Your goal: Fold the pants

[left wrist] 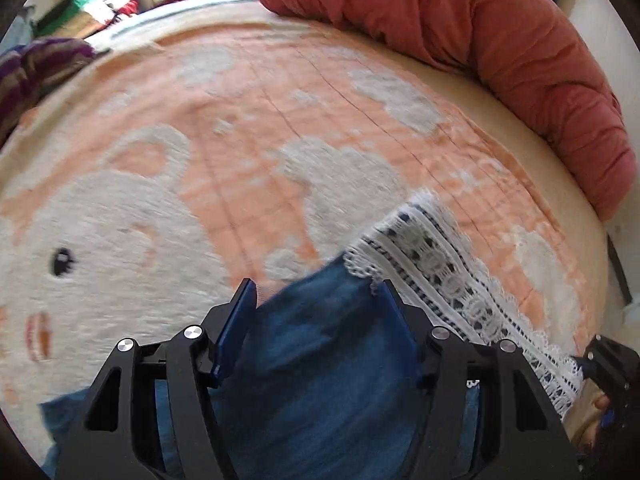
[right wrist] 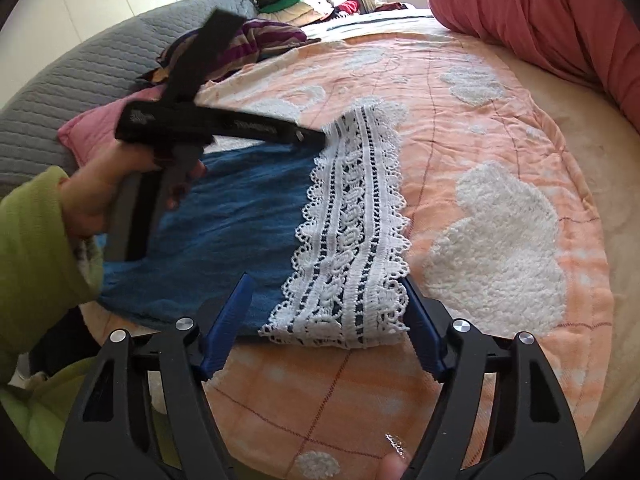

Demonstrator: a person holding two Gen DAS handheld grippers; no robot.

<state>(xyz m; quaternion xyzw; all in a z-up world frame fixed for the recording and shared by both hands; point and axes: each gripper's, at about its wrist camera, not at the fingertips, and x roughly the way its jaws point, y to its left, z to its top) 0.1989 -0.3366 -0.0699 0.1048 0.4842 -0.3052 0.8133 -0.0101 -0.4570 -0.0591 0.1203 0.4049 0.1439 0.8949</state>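
1. Here the left gripper (left wrist: 316, 300) stands partly open over the pants (left wrist: 320, 360); blue cloth fills the gap between its blue pads (left wrist: 240, 320), but motion blur hides whether they press it.
2. In the right wrist view, the right gripper (right wrist: 328, 304) is also partly open, its pads flanking the near end of the lace (right wrist: 352, 232); the right pad sits against the lace edge, and no firm pinch shows.
3. The pants lie flat on the blanket (right wrist: 460, 140), filling the lower centre of the left view and the left-centre of the right view.
4. Counted: two grippers, one pair of pants, one lace band, one red bolster (left wrist: 480, 40).
5. A hand (right wrist: 104, 184) in a green sleeve (right wrist: 36, 248) holds the left gripper at the left of the right view.
6. The pants are blue knit with a crinkled weave; the lace is white, openwork, scalloped along both edges.
7. The blanket is fluffy, peach with raised white patches and thin stitched lines; the bolster is wrinkled and tubular.
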